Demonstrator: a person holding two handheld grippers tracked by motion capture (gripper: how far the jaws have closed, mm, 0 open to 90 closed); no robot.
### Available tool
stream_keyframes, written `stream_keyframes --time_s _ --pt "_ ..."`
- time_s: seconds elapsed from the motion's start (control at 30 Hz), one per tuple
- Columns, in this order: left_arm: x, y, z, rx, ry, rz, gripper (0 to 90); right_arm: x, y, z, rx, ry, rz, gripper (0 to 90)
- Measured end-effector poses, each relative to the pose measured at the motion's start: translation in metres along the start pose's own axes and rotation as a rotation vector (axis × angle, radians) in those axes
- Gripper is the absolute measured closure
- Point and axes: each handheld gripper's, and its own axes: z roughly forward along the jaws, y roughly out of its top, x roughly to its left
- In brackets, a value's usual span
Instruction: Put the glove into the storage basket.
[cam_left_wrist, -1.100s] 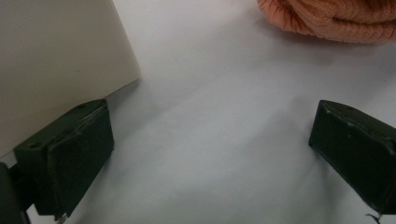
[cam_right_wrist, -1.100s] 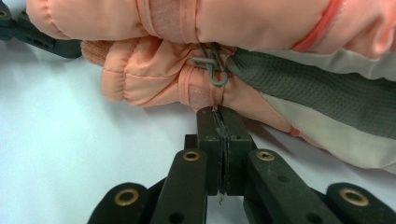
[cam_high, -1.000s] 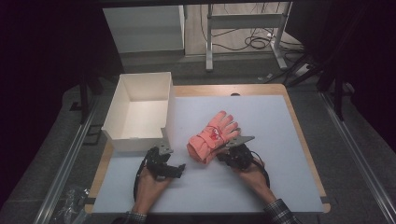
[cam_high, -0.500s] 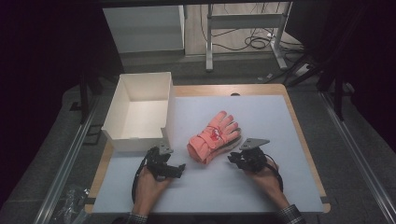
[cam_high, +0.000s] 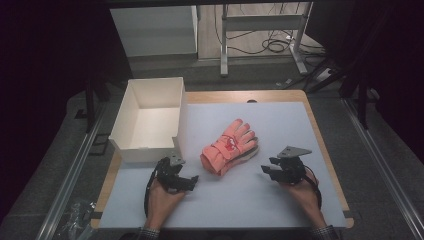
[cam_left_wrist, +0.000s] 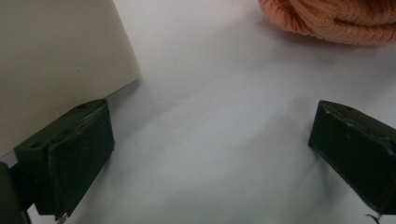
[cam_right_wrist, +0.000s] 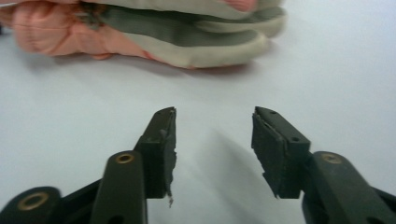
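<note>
Right hand-held gripper (cam_high: 272, 167) is sitting just right of pink gloves (cam_high: 229, 147) w/ jaws just opening, nothing between; left hand-held gripper (cam_high: 186, 181) is gaping wide near box (cam_high: 150, 120).

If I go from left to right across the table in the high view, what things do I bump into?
White box → left gripper → pink gloves → right gripper.

Gloves (cam_high: 229, 147) right of box (cam_high: 150, 120) (apart).
</note>
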Motion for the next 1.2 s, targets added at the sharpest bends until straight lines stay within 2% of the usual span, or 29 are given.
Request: stream_keyframes --time_s 0.03,0.23,0.43,0.73,0.77,0.87,1.2 --pt "0.000 0.000 0.000 -0.001 0.001 0.001 0.0 -0.005 -0.003 -0.004 -0.001 -0.020 0.017 45.5" --pt "0.000 0.000 0.000 0.000 -0.001 0.000 0.0 -0.020 -0.013 -0.011 0.013 -0.071 0.041 39.0" --pt "0.000 0.000 0.000 0.004 -0.001 0.000 0.0 -0.029 -0.021 -0.009 0.038 -0.116 0.055 33.1" --pt "0.001 0.001 -0.001 0.014 -0.013 0.018 0.8 -0.030 -0.025 -0.005 0.037 -0.122 0.054 27.3" --pt "0.001 0.002 -0.004 0.029 -0.028 0.036 1.8 -0.030 -0.025 -0.005 0.036 -0.122 0.054 27.2" --pt "0.000 0.004 -0.006 0.038 -0.049 0.043 2.3 -0.030 -0.025 -0.004 0.036 -0.122 0.053 27.2" --pt "-0.007 0.018 -0.017 0.013 -0.152 0.048 1.5 -0.029 -0.025 -0.004 0.036 -0.118 0.055 26.6"
